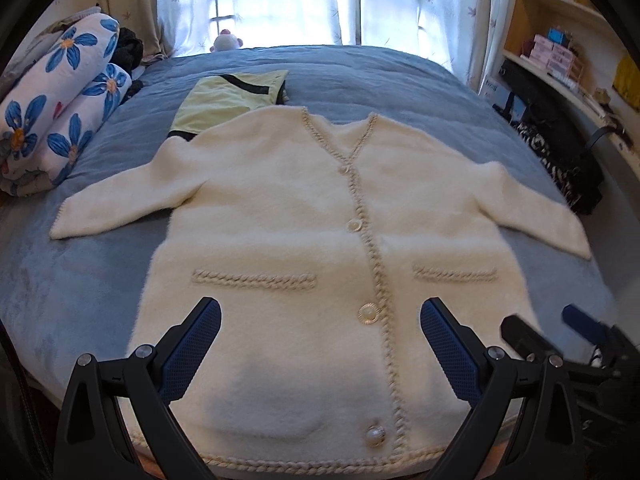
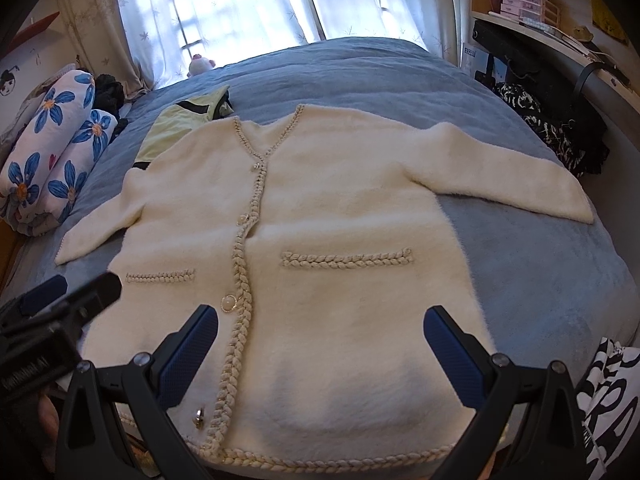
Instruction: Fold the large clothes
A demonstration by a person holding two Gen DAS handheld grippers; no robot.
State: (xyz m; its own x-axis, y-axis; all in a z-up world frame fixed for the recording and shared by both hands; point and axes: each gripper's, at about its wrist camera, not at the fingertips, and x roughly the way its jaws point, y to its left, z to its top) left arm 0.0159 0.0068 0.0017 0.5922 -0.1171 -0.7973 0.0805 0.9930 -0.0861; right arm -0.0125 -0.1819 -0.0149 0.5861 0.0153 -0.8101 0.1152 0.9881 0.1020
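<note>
1. Grippers come first, nearest to us: our left gripper and our right gripper both hang over the hem with jaws spread wide and nothing between the blue pads.
2. Below them the cream cardigan lies face up and buttoned on the blue bedspread, hem at 6 o'clock, neckline at 12 o'clock.
3. From the left wrist view, one sleeve runs out toward 9 o'clock and the other sleeve toward 3 o'clock; both lie flat on the bedspread.
4. We judge that folding has not started: the garment is spread out and no part is turned over. The next move, as we read it, calls for pinching a sleeve or side edge and carrying it across the button line; the thick fluffy knit may need a deep bite to hold.
5. Farther off, at 11 o'clock, a folded yellow-green garment touches the cardigan's shoulder and is partly under it.
6. At 9 to 10 o'clock lies a rolled floral quilt; at 12 o'clock, white curtains cover the window.
</note>
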